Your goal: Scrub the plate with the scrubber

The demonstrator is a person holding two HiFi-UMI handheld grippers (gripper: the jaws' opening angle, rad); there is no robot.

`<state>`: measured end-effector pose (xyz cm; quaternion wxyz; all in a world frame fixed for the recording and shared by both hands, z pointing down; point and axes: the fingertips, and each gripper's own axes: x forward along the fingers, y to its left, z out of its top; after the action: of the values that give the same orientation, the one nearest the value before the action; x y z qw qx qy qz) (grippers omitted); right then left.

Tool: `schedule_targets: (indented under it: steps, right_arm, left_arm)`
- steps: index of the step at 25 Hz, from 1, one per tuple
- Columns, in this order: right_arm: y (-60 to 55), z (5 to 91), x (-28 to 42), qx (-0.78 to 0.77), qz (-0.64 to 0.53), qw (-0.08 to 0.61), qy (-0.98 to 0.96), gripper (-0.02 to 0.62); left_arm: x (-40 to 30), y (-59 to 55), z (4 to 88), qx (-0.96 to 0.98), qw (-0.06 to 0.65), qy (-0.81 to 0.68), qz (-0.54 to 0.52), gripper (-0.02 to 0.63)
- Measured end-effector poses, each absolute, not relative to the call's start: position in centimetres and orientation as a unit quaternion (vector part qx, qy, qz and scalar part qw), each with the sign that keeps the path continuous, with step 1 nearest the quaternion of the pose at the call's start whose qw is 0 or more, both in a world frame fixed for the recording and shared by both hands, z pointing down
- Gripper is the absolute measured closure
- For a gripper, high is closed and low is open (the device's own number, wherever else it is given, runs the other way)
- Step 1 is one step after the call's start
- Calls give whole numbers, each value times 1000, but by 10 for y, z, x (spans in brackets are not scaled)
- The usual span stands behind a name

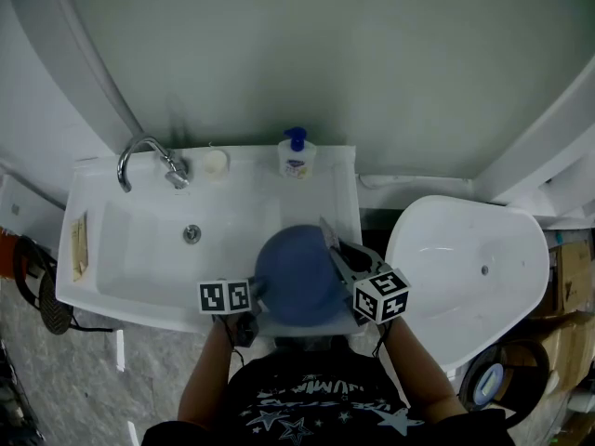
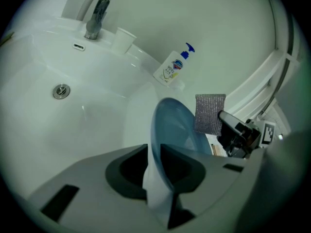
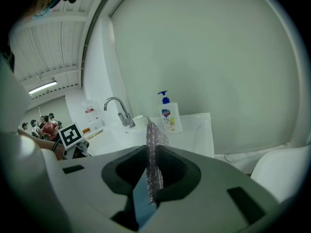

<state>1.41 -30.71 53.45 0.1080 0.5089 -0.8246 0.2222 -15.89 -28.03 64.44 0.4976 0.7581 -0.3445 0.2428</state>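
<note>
The blue plate (image 1: 296, 277) is gripped at its near rim by the left tool (image 1: 253, 307), whose jaws are pressed onto the rim from both sides. In the left gripper view the plate (image 2: 172, 125) is seen tilted on edge, rising straight out from between that tool's (image 2: 154, 171) jaws. It is held over the near right part of the white sink (image 1: 139, 249).

The scrubber (image 3: 154, 149), a silvery mesh pad, is pinched upright between the closed jaws of the right tool (image 3: 151, 171). From the left tool, the scrubber (image 2: 210, 113) is seen just beyond the plate's right rim. Whether the two touch cannot be told. In the head view the right tool (image 1: 339, 258) is seen at the plate's right edge, opposite the left tool.

Ahead of both tools, along the sink's back ledge, a soap bottle (image 1: 297, 156) with a blue pump, a small white cup (image 1: 216, 163) and a chrome faucet (image 1: 149, 156) are lined up. The drain (image 1: 191, 234) is found ahead and to the left of the left tool.
</note>
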Motion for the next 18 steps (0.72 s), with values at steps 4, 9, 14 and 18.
schedule_targets:
  steps: [4, 9, 14, 18]
  right_arm:
    - [-310, 534, 13, 506, 221, 107, -827, 517]
    - [-310, 534, 10, 500, 219, 107, -831, 517]
    - [-309, 534, 12, 496, 219, 107, -833, 517]
    - [-307, 531, 15, 494, 216, 104, -836, 517]
  left_arm:
    - [-156, -281, 645, 758, 494, -345, 248, 543]
    - [-157, -283, 641, 749, 510, -356, 228, 556]
    - [-157, -290, 631, 750, 515, -367, 196, 569]
    - [-159, -292, 627, 750, 509, -377, 191, 569]
